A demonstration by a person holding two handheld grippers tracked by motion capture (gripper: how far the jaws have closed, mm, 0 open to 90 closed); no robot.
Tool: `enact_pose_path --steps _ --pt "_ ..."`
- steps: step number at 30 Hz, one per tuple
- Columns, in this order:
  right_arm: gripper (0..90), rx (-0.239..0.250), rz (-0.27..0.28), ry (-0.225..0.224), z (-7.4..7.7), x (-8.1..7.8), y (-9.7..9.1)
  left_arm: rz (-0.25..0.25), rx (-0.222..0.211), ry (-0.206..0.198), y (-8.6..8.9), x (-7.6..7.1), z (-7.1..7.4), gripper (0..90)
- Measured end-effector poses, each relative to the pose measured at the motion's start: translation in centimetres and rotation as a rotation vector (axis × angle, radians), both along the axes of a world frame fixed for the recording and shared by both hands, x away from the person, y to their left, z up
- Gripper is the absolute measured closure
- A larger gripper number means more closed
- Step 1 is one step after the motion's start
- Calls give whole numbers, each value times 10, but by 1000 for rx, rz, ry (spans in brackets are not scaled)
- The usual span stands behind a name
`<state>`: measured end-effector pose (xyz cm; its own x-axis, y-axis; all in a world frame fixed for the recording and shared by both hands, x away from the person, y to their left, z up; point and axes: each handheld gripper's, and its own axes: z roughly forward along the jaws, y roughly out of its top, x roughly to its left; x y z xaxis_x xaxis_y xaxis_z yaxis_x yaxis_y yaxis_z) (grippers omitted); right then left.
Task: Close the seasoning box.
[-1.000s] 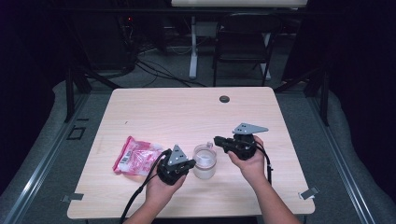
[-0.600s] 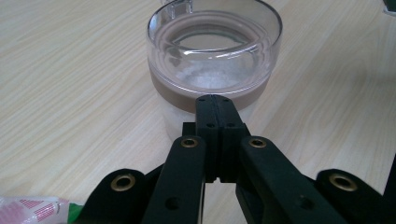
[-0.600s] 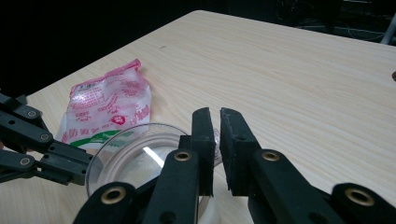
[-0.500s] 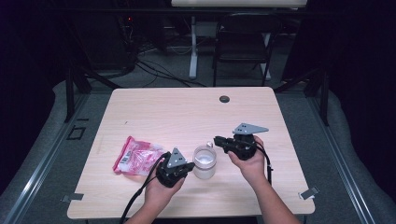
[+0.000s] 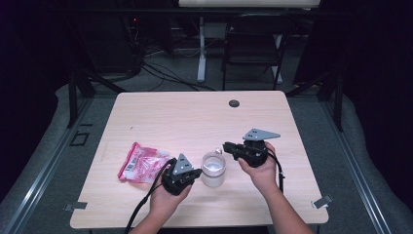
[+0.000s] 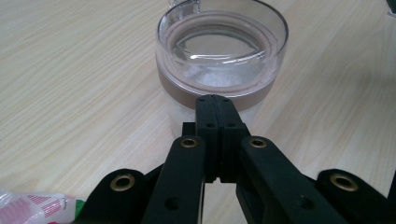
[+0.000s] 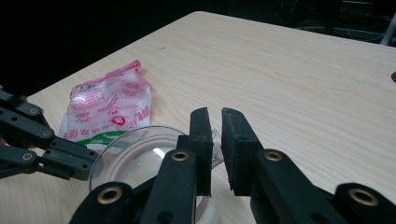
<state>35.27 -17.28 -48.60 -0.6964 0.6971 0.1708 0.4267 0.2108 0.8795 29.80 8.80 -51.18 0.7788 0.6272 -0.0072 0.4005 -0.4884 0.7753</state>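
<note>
Lower centre of the high view: a clear lidded jar point(image 5: 213, 169) stands upright on the wooden table point(image 5: 195, 117), white contents showing through its lower wall; the lid is seated, a small tab at its far rim.

Left gripper point(image 5: 194, 172), lower left of the jar: jaws fully closed on each other, nothing between them; in the left gripper view the joined tips point(image 6: 216, 103) sit at the jar's point(image 6: 219, 60) brown band, touching or just short of it; which, I cannot tell.

Right gripper point(image 5: 227, 146), just right of and above the jar: jaws have just been opening and stand a narrow gap apart; in the right gripper view the lid tab point(image 7: 215, 140) lies between them, the pads apparently not pressing on it.

Pink snack packet point(image 5: 142, 162), left of the jar, lies flat and untouched.

Judgement: work on the jar is at an early stage; lid still on, jar steadied only from the side; lifting the lid, and whatever involves the packet, remain.
</note>
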Motion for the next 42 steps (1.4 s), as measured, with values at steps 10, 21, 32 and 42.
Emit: enact_pose_path --steps 10,21,32,42 --pt "806 0 3 1 1 0 -1 38 -3 -23 17 5 7 838" --pt "750 1 3 -2 1 -1 -2 124 6 -57 42 12 14 672" --pt "670 -3 -9 -3 0 -1 -6 267 37 -86 85 22 9 527" --pt "622 -15 -27 4 -5 -3 -9 351 23 -84 129 28 -5 496"
